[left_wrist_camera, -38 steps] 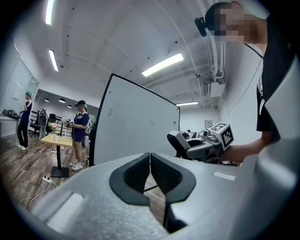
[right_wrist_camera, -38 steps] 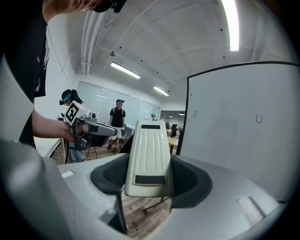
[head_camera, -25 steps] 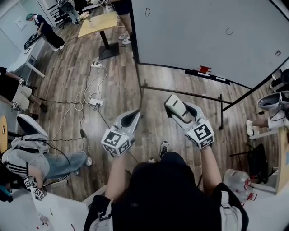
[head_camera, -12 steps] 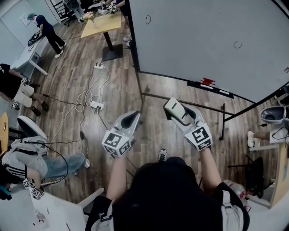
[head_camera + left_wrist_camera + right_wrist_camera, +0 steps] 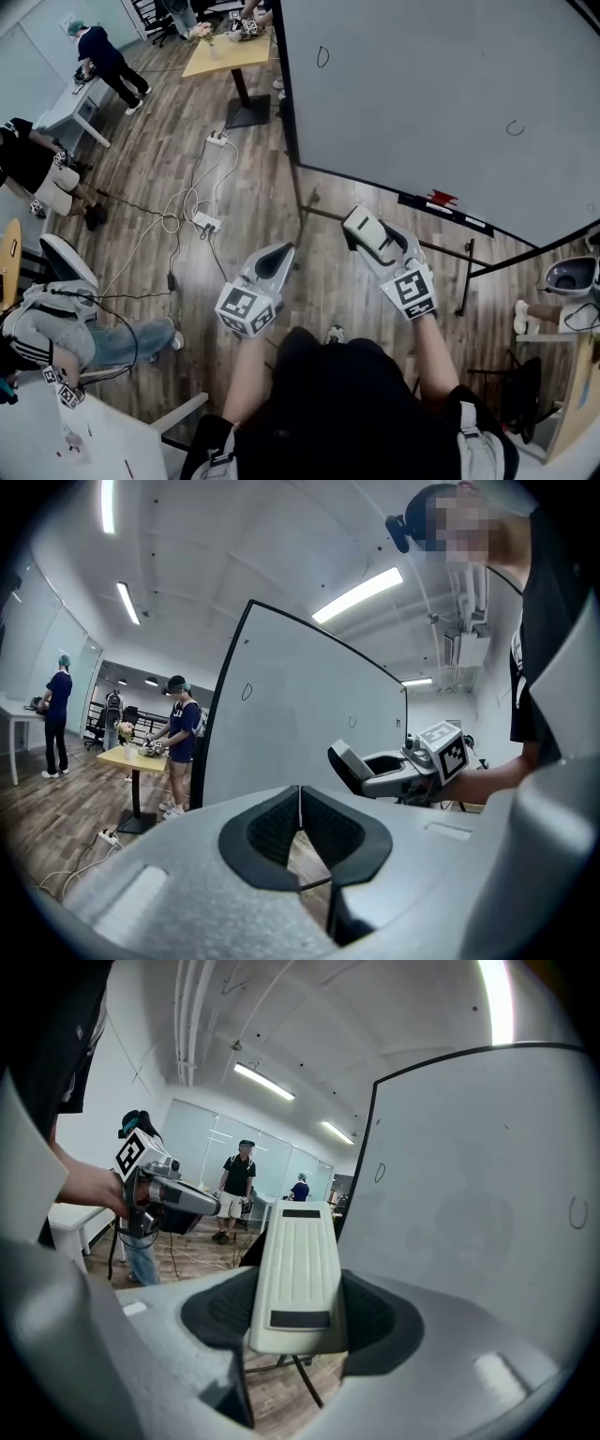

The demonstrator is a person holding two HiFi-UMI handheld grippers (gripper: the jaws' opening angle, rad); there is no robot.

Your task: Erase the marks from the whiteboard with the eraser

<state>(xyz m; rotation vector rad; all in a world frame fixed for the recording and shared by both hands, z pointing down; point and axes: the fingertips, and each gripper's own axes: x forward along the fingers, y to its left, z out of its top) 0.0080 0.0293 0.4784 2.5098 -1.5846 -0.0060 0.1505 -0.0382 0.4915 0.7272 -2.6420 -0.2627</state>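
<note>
Eraser and right gripper were locked together: the gripper's two dark pads pressed on the eraser's long sides, one on each, near its rear end. Most of its length stuck out forward past the fingertips. In the right gripper view it ran straight along the line of the jaws, with its broad back turned up to the camera. It was a long cream-coloured block, slightly narrower toward the far end. Fine grooves ran lengthwise down its back, and a dark rectangular patch lay across it near each end. From the left gripper view a dark layer showed under the pale shell. In the head view the eraser hung in the air over the wooden floor, pointing up toward the whiteboard but apart from it, short of the board's lower edge. Two small dark loop marks were on the board, one near its left edge and one farther right. The left gripper was held beside the right one, lower and to its left. Its ribbed pads met in a thin seam with nothing between them.
</note>
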